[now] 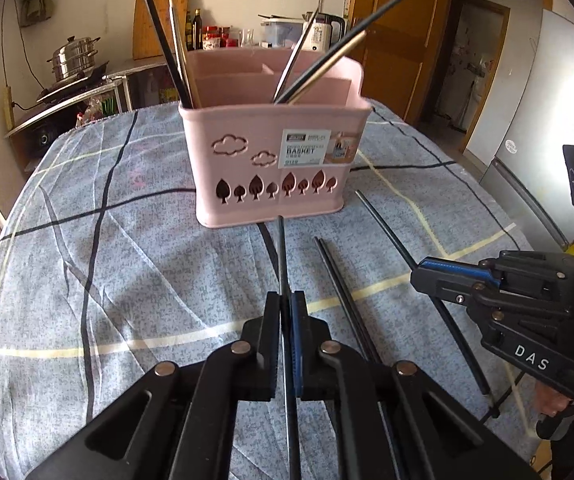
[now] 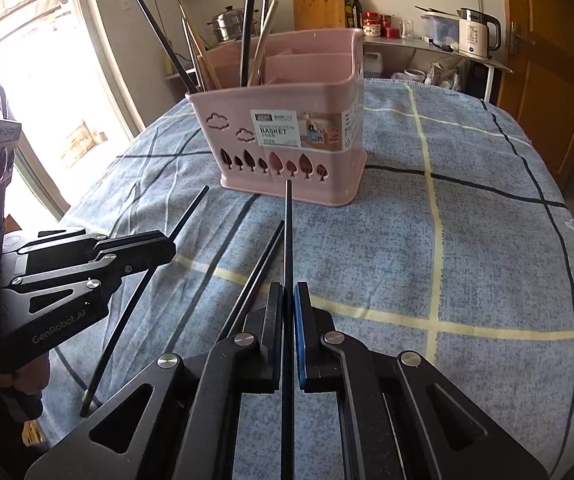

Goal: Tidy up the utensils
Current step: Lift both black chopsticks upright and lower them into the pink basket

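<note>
**Both tongs pinch a black chopstick before the pink basket**

We see the left gripper (image 1: 286, 300) clamped narrow on a thin, glossy black chopstick (image 1: 282, 256) that points toward 12 o'clock at the pink basket (image 1: 271, 168). The right gripper (image 2: 288, 292) is likewise closed tight on its own black chopstick (image 2: 287, 232). The basket is matte plastic with rounded corners, cloud and tree cut-outs and a paper label; it stands at 12 o'clock on a wrinkled, speckled blue-grey cloth (image 1: 127, 280) crossed by black and cream lines. More sticks, black, metallic and wooden, lean inside it. Two loose black chopsticks (image 1: 339, 280) lie at 1 o'clock of the left tongs. Both held sticks' rear ends are cut off by the frame.
</note>
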